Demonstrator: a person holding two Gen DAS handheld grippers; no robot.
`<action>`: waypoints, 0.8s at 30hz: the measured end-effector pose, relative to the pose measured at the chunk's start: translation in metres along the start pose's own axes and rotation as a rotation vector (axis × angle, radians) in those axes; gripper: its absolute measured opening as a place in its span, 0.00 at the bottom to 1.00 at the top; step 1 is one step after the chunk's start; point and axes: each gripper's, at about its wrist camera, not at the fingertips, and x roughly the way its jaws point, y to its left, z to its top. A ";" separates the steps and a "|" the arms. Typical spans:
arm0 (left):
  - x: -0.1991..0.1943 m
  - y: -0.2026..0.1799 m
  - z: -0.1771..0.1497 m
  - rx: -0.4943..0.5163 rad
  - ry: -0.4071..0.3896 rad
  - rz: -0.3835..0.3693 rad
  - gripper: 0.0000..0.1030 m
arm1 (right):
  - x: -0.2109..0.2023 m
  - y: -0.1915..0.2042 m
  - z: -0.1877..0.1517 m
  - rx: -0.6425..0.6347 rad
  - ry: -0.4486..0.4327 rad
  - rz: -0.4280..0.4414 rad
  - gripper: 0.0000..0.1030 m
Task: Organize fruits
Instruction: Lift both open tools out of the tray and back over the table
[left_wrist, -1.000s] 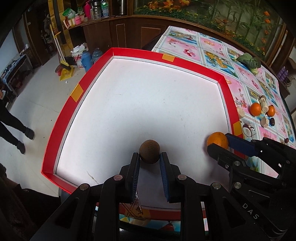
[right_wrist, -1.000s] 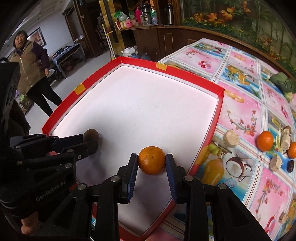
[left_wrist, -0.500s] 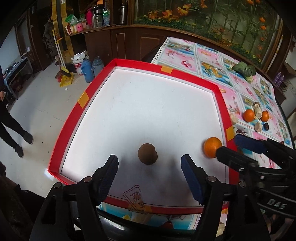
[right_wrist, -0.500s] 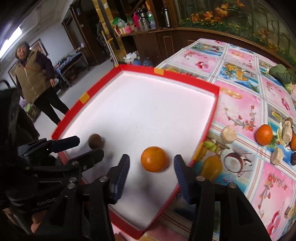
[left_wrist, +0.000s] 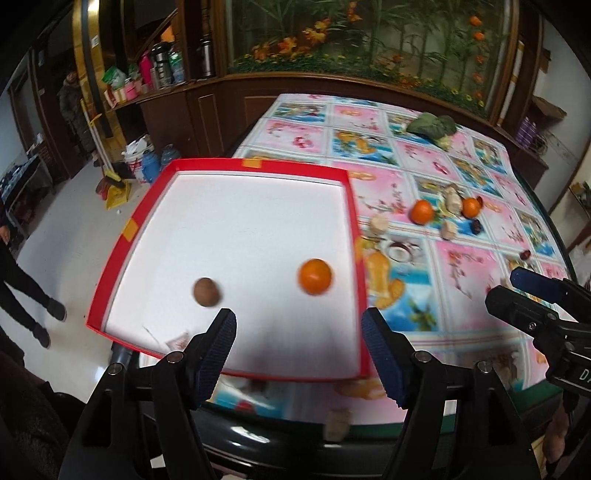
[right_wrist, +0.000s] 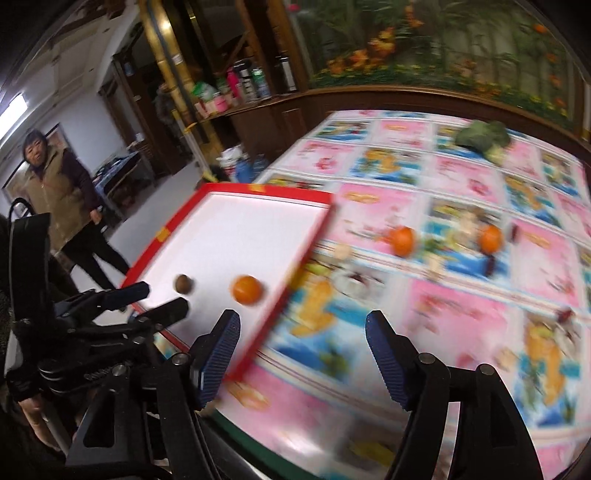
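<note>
A brown round fruit (left_wrist: 207, 291) and an orange (left_wrist: 314, 276) lie apart on the white floor of the red-rimmed tray (left_wrist: 255, 162). My left gripper (left_wrist: 297, 325) hangs open above the tray's near edge, nothing between its fingers. In the right wrist view the same brown fruit (right_wrist: 183, 284) and orange (right_wrist: 246, 290) lie in the tray (right_wrist: 258, 192). My right gripper (right_wrist: 302, 323) is over the tray's right rim and the tablecloth, its jaws opening with nothing between them. Each gripper shows in the other's view, right (left_wrist: 535, 295) and left (right_wrist: 147, 299).
On the flowered tablecloth (left_wrist: 461, 266) right of the tray lie two more oranges (left_wrist: 422, 211) (left_wrist: 471, 206), pale chunks and small dark fruits. A green vegetable (left_wrist: 432, 125) lies at the far side. A person (right_wrist: 55, 192) stands on the floor at left.
Both grippers opened, leaving the brown fruit and the orange in the tray. Both then drew back and up, and the views swung right toward the tablecloth.
</note>
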 end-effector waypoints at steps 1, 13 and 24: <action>-0.003 -0.008 -0.003 0.018 0.005 0.002 0.68 | -0.006 -0.008 -0.006 0.013 0.002 -0.014 0.70; -0.024 -0.051 -0.043 0.093 0.097 -0.061 0.66 | -0.064 -0.069 -0.073 0.131 -0.037 -0.159 0.70; -0.002 -0.045 -0.046 0.115 0.212 -0.144 0.54 | -0.086 -0.090 -0.096 0.199 -0.045 -0.238 0.70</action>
